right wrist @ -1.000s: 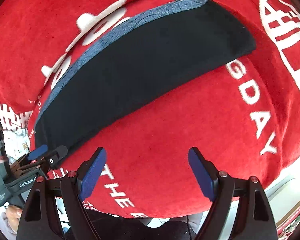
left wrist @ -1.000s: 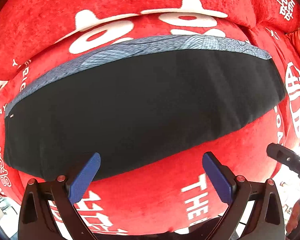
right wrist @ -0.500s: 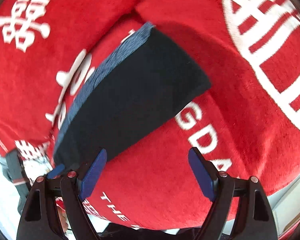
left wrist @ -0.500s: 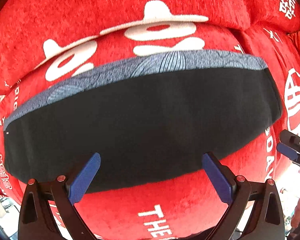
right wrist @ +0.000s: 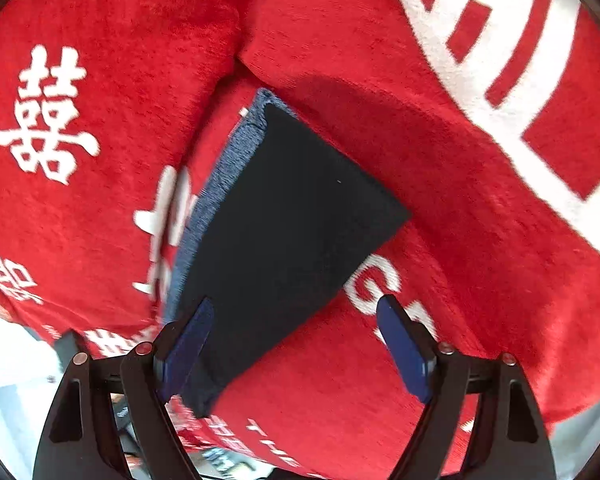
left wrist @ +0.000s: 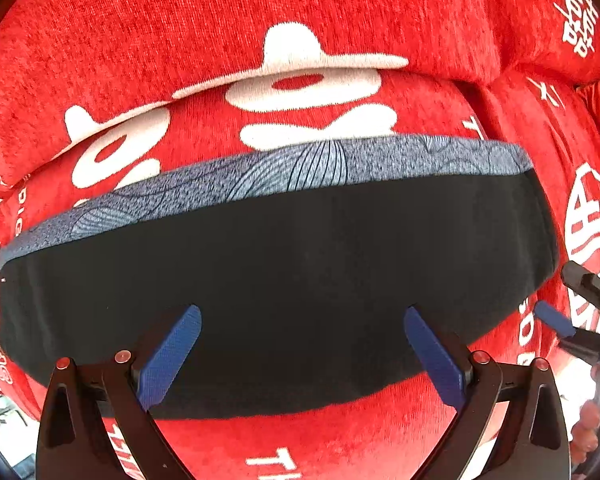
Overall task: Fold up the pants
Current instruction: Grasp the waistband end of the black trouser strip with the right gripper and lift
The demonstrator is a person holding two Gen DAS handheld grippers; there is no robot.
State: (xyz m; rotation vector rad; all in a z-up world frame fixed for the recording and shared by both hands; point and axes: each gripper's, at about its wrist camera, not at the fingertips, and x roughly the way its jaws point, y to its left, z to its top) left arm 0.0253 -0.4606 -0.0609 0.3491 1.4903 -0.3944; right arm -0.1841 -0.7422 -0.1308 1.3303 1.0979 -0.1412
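Observation:
The black pants (left wrist: 284, 276) lie folded into a long flat strip on the red cushion, with a blue-grey patterned edge (left wrist: 300, 168) along the far side. My left gripper (left wrist: 300, 344) is open and empty, its jaws spread above the strip's near edge. In the right wrist view the pants (right wrist: 292, 232) run away from me as a wedge. My right gripper (right wrist: 296, 344) is open and empty over the strip's right end, its left finger above the cloth. The right gripper also shows in the left wrist view (left wrist: 580, 304) at the far right.
The red plush cushion (left wrist: 340, 16) with white lettering covers the whole surface, and a second red cushion (right wrist: 500, 120) rises to the right of the pants. The cushion's front edge (right wrist: 340, 452) drops off near me, with a pale floor below.
Both grippers moved forward over the pants. The right gripper swung round to face along the strip from its right end. Both stayed open.

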